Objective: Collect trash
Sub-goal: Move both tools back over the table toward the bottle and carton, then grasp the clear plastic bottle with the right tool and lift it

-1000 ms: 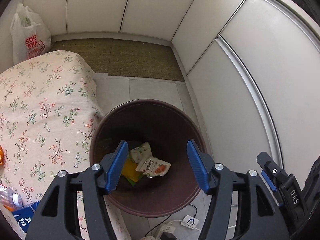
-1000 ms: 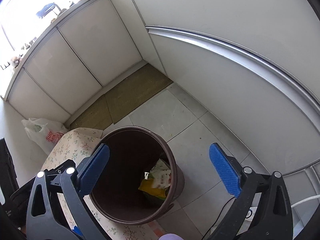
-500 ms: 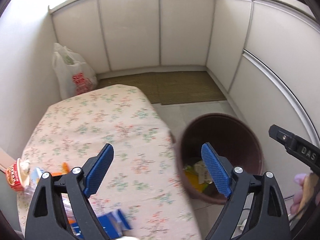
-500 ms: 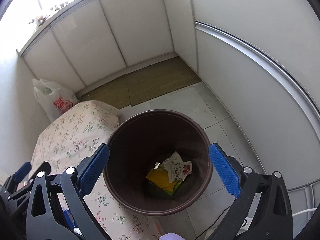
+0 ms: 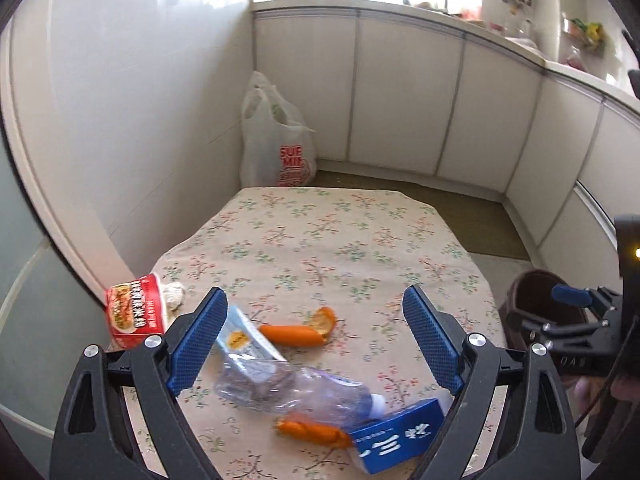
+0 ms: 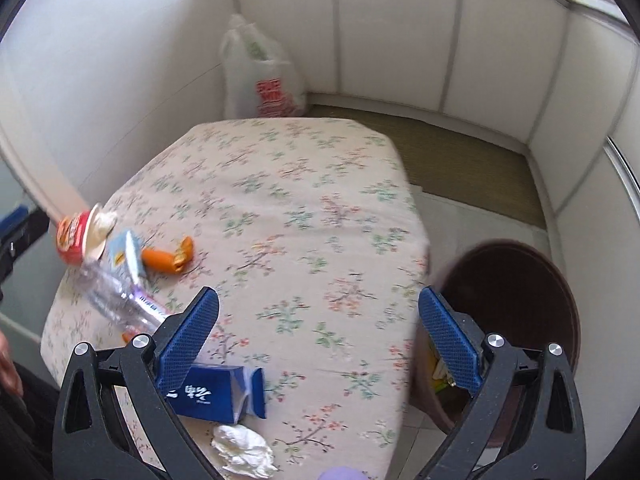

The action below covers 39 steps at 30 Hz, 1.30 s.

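Table (image 5: 340,240): rounded top under a cream cloth printed with small floral sprigs; matte woven look.

Left gripper (image 5: 316,344): black frame, blue cross-hatched pads, jaws spread wide with nothing between the pads; it hangs above the litter at the table's near edge.

Right gripper (image 6: 320,340): same build, jaws released and wide, empty; its right pad overlaps the bin in view, its left pad overlaps the blue carton.

Litter, in the left wrist view:
- Red cup (image 5: 136,312), cylindrical, printed paper or plastic, lying on its side at 9 o'clock on the table, with a small crumpled whitish wad just beside its mouth.
- Clear plastic bottle (image 5: 296,392), crushed and wrinkled, white cap, lying flat at 6 o'clock.
- Pale blue wrapper (image 5: 244,336), glossy, touching the bottle's upper end.
- Orange peel piece (image 5: 292,334), smooth and elongated, with a curled piece at its right end.
- Second peel strip (image 5: 308,428), under the bottle's cap end.
- Blue carton (image 5: 400,440), boxy card with white lettering, at 5 o'clock.

Right wrist view only: crumpled white tissue (image 6: 244,450) at the table's near rim, just beside the carton.

Bin (image 6: 532,300): round, dark brown, smooth plastic, on the floor at the table's 3 o'clock; wrappers lie inside.

White plastic bag (image 5: 276,140), red lettering, stands on the floor at 12 o'clock against the panelled wall.
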Tool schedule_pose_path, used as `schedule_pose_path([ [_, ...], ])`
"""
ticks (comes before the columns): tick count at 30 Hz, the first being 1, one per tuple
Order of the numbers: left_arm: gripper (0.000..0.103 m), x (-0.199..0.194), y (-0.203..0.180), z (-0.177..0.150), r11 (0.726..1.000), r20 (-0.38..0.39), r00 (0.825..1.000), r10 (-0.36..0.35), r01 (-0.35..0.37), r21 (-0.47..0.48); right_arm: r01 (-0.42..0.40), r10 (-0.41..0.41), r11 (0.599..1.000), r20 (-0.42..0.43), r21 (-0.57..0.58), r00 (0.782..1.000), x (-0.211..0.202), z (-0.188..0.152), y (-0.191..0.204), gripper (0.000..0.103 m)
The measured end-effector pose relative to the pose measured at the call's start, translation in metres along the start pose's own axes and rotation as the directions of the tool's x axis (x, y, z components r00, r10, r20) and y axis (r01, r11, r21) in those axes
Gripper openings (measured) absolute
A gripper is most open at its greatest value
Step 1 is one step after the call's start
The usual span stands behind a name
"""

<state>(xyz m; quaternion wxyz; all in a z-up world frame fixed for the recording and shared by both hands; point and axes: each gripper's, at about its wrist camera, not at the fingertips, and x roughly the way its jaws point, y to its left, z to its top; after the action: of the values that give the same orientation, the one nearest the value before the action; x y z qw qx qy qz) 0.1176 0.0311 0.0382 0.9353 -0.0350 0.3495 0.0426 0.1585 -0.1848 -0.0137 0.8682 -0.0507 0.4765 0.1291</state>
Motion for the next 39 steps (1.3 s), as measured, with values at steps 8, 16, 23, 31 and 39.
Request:
schedule_pose_path([
  [8, 0.087, 0.0, 0.101, -0.015, 0.981, 0.028, 0.996, 0.089, -0.083, -0.175, -0.14, 0.106, 0.889, -0.102, -0.437, 0.989, 0.038, -0.012, 0.162, 0.096],
  [16, 0.087, 0.011, 0.152, -0.027, 0.945, 0.003, 0.999, 0.036, -0.033, -0.324, -0.114, 0.009, 0.781, -0.172, -0.614, 0.985, 0.081, -0.036, 0.227, 0.096],
  [23, 0.087, 0.018, 0.154, -0.028, 0.947, -0.012, 1.0, 0.0, -0.004, -0.321, -0.144, 0.013, 0.788, -0.217, -0.599, 0.976, 0.109, -0.036, 0.234, 0.096],
  [31, 0.087, 0.031, 0.164, -0.032, 0.929, -0.06, 0.998, -0.023, -0.001, -0.37, -0.198, 0.057, 0.799, -0.256, -0.568, 0.965, 0.118, -0.039, 0.236, 0.065],
  [39, 0.087, 0.046, 0.151, -0.03, 0.927, -0.089, 0.994, -0.057, 0.02, -0.374, -0.188, 0.102, 0.863, -0.203, -0.469, 0.974, 0.099, -0.023, 0.208, 0.064],
])
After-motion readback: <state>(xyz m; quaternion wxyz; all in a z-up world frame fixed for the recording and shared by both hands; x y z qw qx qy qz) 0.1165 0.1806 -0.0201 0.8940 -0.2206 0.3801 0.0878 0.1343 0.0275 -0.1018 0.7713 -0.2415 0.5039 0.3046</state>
